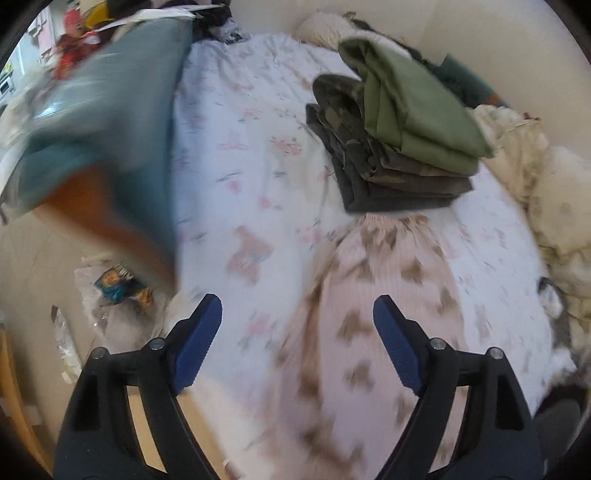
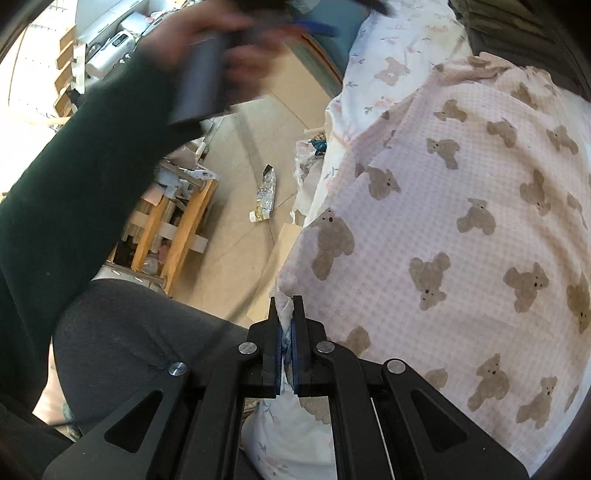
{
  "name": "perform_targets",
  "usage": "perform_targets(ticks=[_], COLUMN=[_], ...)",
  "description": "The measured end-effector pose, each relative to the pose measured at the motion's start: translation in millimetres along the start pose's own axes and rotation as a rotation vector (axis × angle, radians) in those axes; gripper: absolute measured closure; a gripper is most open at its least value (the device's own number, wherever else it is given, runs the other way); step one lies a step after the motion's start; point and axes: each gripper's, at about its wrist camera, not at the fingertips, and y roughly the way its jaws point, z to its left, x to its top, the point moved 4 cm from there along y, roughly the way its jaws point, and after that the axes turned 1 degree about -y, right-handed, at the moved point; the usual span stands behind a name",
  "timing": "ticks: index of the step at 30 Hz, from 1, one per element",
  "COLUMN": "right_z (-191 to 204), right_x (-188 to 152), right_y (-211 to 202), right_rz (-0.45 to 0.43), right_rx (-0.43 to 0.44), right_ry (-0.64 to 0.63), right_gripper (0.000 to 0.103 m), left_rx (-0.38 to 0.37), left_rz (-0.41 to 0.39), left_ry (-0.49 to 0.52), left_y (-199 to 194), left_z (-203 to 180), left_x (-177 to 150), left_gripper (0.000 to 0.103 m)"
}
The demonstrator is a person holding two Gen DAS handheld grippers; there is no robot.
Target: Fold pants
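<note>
My right tongs [image 2: 285,332] are pinched tight on a fold of the pink bear-print pants [image 2: 461,229], right at their near edge where the cloth hangs off the near side of the bed [image 2: 391,33]. I judge I'm holding that edge as an anchor, so the fabric stays taut and flat while the other hand is free to reposition.

My left tongs [image 1: 295,343] stand wide apart with nothing between the blue pads [image 1: 199,339]; they hang above the bed near its left edge, the pants lying just to their right. Both views are smeared there, so I can't say exactly what they are lined up with.

The pants lie spread lengthwise along the middle of the bed, waistband at the far end, touching or nearly touching the stack of folded clothes [image 1: 391,147] — dark and camouflage pieces with an olive one on top. That stack looks like where finished items go, which would explain the pants being laid out just before it.

No real containers show. On the floor beside the bed's left edge I see a crumpled clear plastic bag [image 1: 110,291] with a colourful packet in it; I can't make out more.
</note>
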Motion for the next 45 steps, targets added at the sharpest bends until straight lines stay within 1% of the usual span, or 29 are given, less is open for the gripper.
perform_targets(ticks=[3, 4, 7, 9, 11, 12, 13, 14, 15, 16, 20, 23, 25, 26, 27, 28, 29, 30, 31, 33, 35, 36, 37, 38, 39, 40, 42, 43, 45], right_z=[17, 25, 41, 39, 32, 26, 19, 16, 14, 12, -13, -46, -76, -91, -102, -124, -140, -155, -164, -176, -173, -172, -166, -163, -155, -150, -136, -125, -112], right_x=[-1, 2, 3, 4, 0, -4, -9, -13, -16, -20, -39, -63, -89, -99, -109, -123, -136, -144, -154, -172, -180, -181, -182, -179, -174, -170, -158, -148, -135], right_y=[15, 21, 53, 81, 107, 116, 118, 114, 106, 94, 27, -38, -85, -98, -108, -121, -128, -126, -127, -111, -85, -69, -56, -46, -43, -44, -60, -80, -126], right_rz=[-0.013, -0.020, -0.019, -0.008, 0.014, 0.029, 0.036, 0.027, 0.015, 0.002, -0.086, -0.192, -0.263, -0.283, -0.291, -0.297, -0.296, -0.281, -0.261, -0.225, -0.177, -0.145, -0.107, -0.088, -0.074, -0.078, -0.121, -0.173, -0.269], right_rx=[0.011, 0.016, 0.016, 0.011, 0.002, -0.018, -0.022, -0.012, -0.008, -0.013, -0.025, -0.054, -0.110, -0.149, -0.180, -0.227, -0.251, -0.260, -0.248, -0.185, -0.086, -0.025, -0.018, -0.065, -0.089, -0.065, -0.051, -0.058, -0.017], right_ry=[-0.013, -0.022, -0.063, -0.060, -0.029, -0.019, 0.001, 0.012, 0.022, 0.027, 0.093, 0.187, 0.261, 0.297, 0.329, 0.393, 0.449, 0.507, 0.554, 0.616, 0.645, 0.645, 0.615, 0.565, 0.507, 0.494, 0.420, 0.363, 0.345], right_gripper=[0.100, 0.100, 0.100, 0.098, 0.091, 0.083, 0.070, 0.062, 0.043, 0.033, 0.034, 0.034, 0.034, 0.034, 0.034, 0.034, 0.034, 0.034, 0.034, 0.034, 0.034, 0.040, 0.055, 0.065, 0.100, 0.100, 0.100, 0.100, 0.100], left_rx=[-0.027, -0.038, -0.073, -0.044, 0.038, 0.044, 0.017, 0.006, -0.003, 0.002, -0.030, 0.020, 0.012, 0.013, 0.030, 0.037, 0.042, 0.056, 0.077, 0.121, 0.143, 0.141, 0.134, 0.134, 0.134, 0.144, 0.105, 0.067, 0.006], left_rz=[-0.008, 0.007, 0.086, 0.141, 0.220, 0.269, 0.314, 0.338, 0.354, 0.361, 0.415, 0.473, 0.542, 0.577, 0.582, 0.583, 0.578, 0.573, 0.575, 0.574, 0.561, 0.556, 0.552, 0.548, 0.542, 0.529, 0.464, 0.383, 0.277], left_ry=[-0.059, -0.105, -0.159, -0.157, -0.166, -0.171, -0.165, -0.147, -0.111, -0.077, 0.042, 0.140, 0.145, 0.142, 0.152, 0.165, 0.174, 0.188, 0.210, 0.277, 0.313, 0.325, 0.340, 0.345, 0.342, 0.336, 0.317, 0.297, 0.237], left_y=[-41, -50, -47, -32, -11, 1, 12, 17, 22, 25, 40, 57, 70, 76, 77, 78, 77, 75, 74, 70, 61, 57, 50, 45, 40, 34, 10, -15, -53], left_z=[28, 39, 46, 43, 41, 37, 28, 23, 14, 8, -21, -36, -41, -43, -44, -48, -51, -54, -58, -66, -71, -74, -77, -79, -80, -81, -96, -109, -126], left_x=[-34, -54, -101, -124, -154, -166, -179, -186, -190, -193, -203, -214, -221, -225, -226, -223, -221, -220, -219, -220, -221, -221, -221, -220, -219, -217, -206, -195, -179], left_gripper=[0.017, 0.017, 0.016, 0.016, 0.016, 0.016, 0.016, 0.016, 0.016, 0.016, 0.017, 0.019, 0.036, 0.038, 0.043, 0.054, 0.060, 0.070, 0.082, 0.095, 0.099, 0.101, 0.102, 0.102, 0.102, 0.103, 0.103, 0.103, 0.103])
